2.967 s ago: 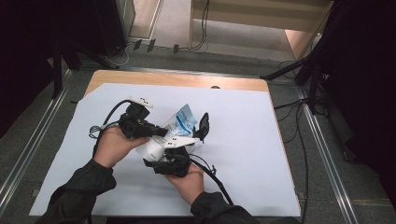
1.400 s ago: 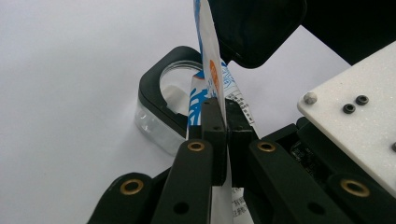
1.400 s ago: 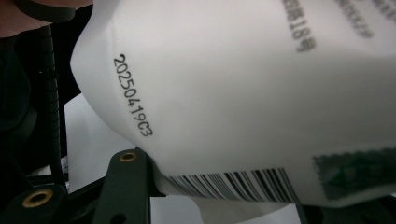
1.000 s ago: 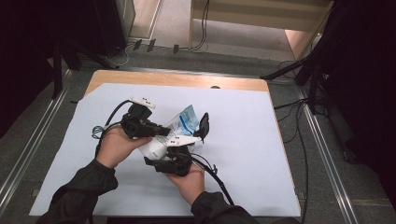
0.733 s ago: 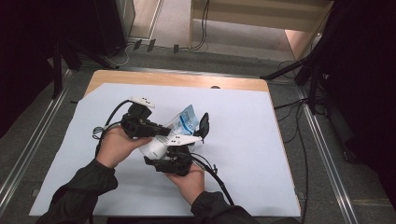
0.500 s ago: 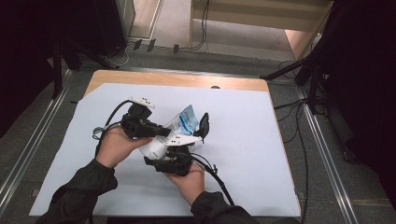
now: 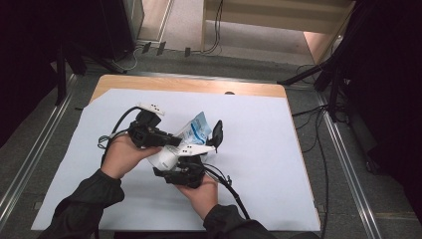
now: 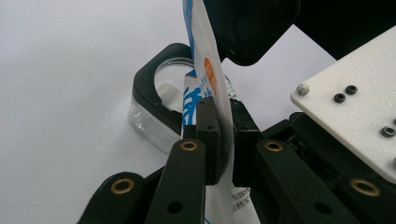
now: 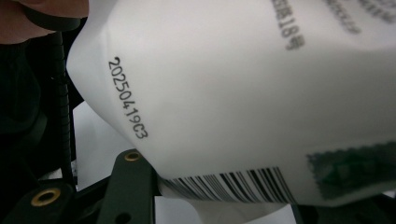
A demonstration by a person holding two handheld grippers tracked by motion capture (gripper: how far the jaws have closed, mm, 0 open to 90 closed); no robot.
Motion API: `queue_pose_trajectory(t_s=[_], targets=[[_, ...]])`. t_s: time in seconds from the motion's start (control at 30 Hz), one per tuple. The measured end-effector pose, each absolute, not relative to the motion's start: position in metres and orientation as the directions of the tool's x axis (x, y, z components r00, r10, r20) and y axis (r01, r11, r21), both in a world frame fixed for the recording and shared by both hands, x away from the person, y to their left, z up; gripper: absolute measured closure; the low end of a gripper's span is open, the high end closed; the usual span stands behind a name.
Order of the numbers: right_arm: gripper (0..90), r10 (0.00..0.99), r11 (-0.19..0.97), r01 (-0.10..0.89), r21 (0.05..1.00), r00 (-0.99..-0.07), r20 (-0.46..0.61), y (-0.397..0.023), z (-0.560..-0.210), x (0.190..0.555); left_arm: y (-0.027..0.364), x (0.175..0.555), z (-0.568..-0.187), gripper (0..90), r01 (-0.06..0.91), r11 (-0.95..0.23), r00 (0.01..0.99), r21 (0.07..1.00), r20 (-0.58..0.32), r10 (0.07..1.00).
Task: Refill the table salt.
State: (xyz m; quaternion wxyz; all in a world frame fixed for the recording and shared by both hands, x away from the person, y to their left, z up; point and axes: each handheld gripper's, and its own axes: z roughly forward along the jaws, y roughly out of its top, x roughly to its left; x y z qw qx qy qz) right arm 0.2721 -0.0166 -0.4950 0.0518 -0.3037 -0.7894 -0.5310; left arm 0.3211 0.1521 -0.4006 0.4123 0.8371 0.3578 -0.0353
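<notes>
Little has shifted since the earlier frames: the pouch (image 7: 191,134) sits slightly lower between the hands, above the worktop (image 7: 259,149); left tool (image 8: 219,140) clenched on its flat top seam, its jaws having just eased a hair, right tool (image 7: 196,162) grasping the fat white lower body. Looks light, soft and slick, so I'd hold the stiff sealed edge, not the belly. Left gripper view shows a black-rimmed clear container (image 8: 154,109) lying below; right gripper view shows date code and barcode (image 9: 229,184).
</notes>
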Motion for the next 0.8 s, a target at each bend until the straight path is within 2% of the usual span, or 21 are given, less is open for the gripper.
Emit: queue_pose_trajectory(t_s=[0.3,0.53,0.8], targets=[[56.9,0.426,0.245,0.537,0.807,-0.807,0.408,-0.0172,-0.4949,0.2721,0.1534,0.3214,-0.4002,84.6,0.629,-0.409,0.743,0.661,-0.358,0.565],[56.3,0.426,0.242,0.540,0.806,-0.806,0.412,-0.0169,-0.4945,0.2715,0.1523,0.3201,-0.3995,89.8,0.624,-0.403,0.738,0.670,-0.336,0.585],[53.1,0.424,0.253,0.529,0.810,-0.813,0.399,-0.0150,-0.4951,0.2702,0.1513,0.3186,-0.3984,90.0,0.623,-0.396,0.730,0.674,-0.321,0.603]])
